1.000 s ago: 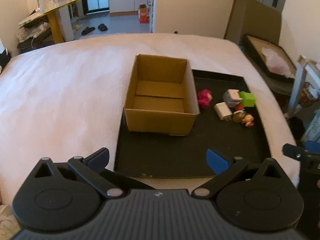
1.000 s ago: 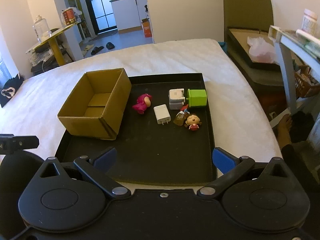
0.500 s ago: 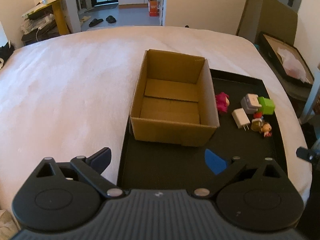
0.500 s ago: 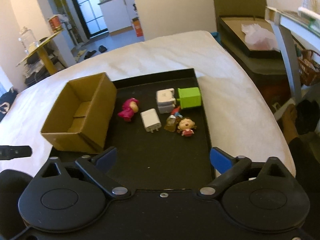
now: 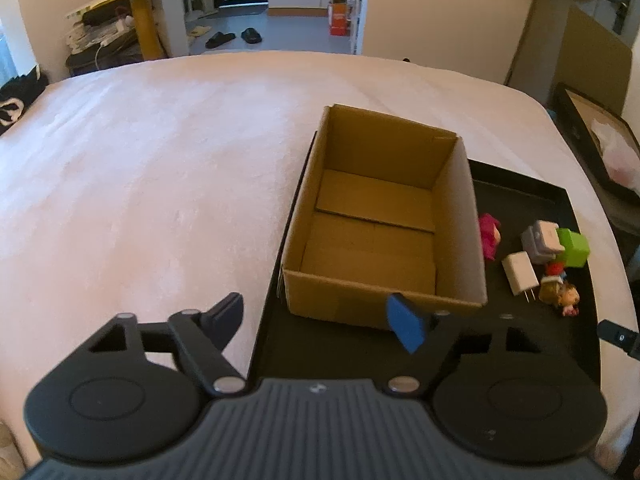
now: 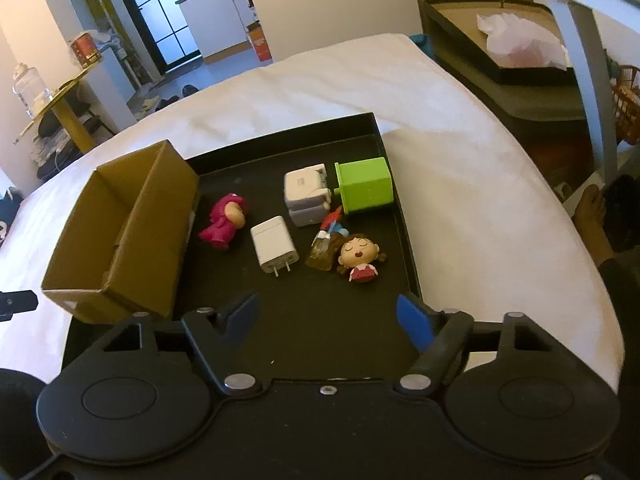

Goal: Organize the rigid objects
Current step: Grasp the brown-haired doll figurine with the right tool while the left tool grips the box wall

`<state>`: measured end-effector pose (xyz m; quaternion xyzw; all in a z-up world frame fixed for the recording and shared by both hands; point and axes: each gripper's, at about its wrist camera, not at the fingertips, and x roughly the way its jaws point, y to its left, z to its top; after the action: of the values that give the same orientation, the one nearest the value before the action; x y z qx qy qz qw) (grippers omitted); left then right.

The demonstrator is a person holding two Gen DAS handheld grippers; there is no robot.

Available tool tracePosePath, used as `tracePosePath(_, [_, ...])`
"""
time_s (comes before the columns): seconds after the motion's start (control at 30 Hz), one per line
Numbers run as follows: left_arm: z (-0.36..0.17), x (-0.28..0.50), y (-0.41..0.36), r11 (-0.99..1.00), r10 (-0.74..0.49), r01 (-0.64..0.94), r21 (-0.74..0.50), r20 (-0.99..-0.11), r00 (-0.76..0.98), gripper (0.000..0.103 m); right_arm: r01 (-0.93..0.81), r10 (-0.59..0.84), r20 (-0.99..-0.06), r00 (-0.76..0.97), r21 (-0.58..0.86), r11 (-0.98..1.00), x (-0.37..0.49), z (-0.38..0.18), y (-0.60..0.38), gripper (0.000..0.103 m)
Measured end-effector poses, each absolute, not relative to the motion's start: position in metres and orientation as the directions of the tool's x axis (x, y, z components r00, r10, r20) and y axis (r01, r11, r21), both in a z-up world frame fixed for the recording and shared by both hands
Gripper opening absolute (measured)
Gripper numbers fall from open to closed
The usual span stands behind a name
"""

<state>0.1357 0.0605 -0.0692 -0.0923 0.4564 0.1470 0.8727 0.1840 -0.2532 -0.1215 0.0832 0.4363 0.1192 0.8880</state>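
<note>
White bedding carried the black tray [image 6: 404,216], where both the left hand-held gripper [image 5: 316,316] and right hand-held gripper [image 6: 326,312], empty with jaws apart but just narrowing, had closed in toward the toys [image 6: 360,254] lying beside the empty cardboard box [image 5: 384,216], so nothing was sorted yet.

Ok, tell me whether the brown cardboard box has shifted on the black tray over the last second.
No. The brown cardboard box sits against the black tray's left side, with the pink figurine beside it as before.

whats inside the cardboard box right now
The cardboard box shows only its bare bottom flaps, no objects. A strip of floor behind its near wall is hidden in the left wrist view.
</note>
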Motion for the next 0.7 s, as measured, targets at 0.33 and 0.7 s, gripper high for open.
tracePosePath(0.33, [-0.085, 0.166, 0.072, 0.922, 0.214, -0.387, -0.003, -0.828, 0.518, 0.061, -0.109, 0.278, -0.763, 0.584, 0.266, 0.958, 0.219, -0.151, -0.255, 0.06])
tracePosePath(0.7, [-0.096, 0.187, 0.084, 0.904, 0.264, -0.425, 0.042, -0.837, 0.479, 0.061, -0.102, 0.281, -0.759, 0.587, 0.275, 0.956, 0.239, -0.168, -0.259, 0.06])
